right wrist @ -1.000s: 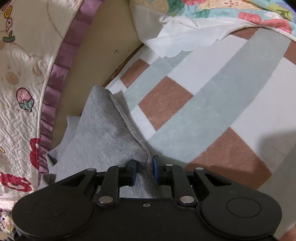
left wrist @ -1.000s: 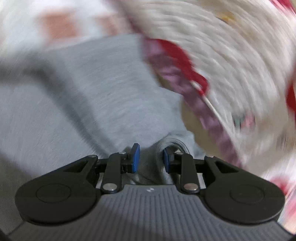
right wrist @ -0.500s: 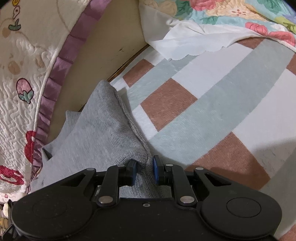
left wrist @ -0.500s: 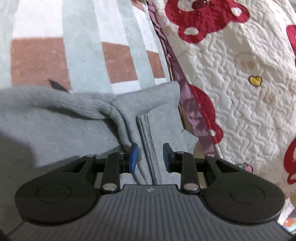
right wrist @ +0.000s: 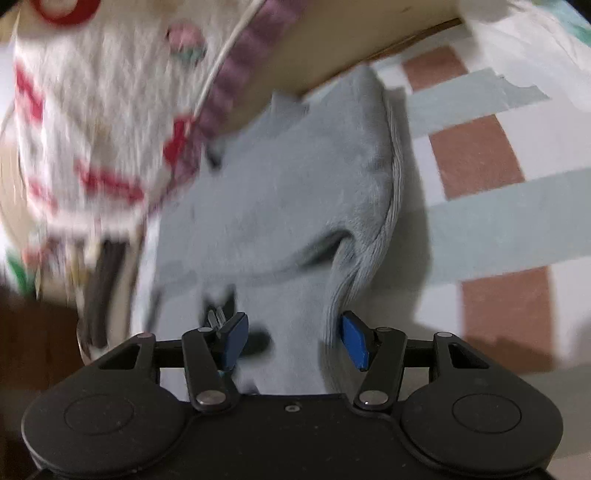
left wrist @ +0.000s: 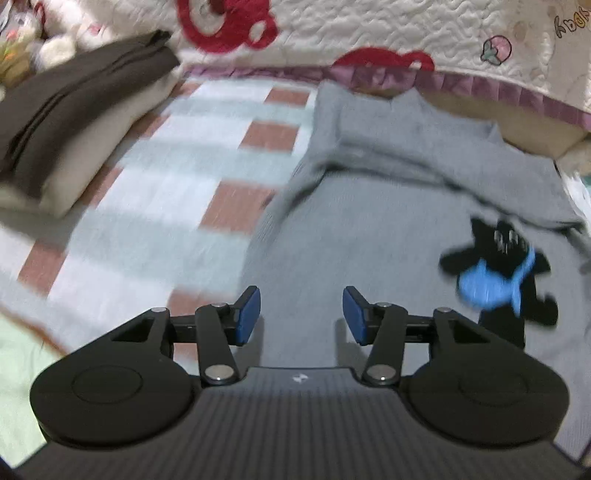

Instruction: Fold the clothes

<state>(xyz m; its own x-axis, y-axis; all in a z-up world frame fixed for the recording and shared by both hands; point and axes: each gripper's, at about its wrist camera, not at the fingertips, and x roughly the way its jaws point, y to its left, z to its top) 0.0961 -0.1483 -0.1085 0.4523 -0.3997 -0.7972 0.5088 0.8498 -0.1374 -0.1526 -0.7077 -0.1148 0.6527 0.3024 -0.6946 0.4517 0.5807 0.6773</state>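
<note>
A grey knit garment lies spread on the checked blanket, its far edge against a quilt's purple frill. My left gripper hovers over its near part, open, with nothing between the blue pads. In the left wrist view the right gripper shows as a blurred black and blue shape over the garment's right side. The right wrist view has my right gripper open above the same grey garment, whose ribbed edge runs past the right pad.
A folded stack of dark brown and cream cloth sits on the blanket at the left. A white quilt with red bears hangs along the far side. The checked blanket stretches bare to the right of the garment.
Both grippers were shut on the grey garment's edge; now both are open and pulled back. The garment has dropped flat onto the blanket. Both views swung quickly and are blurred.
</note>
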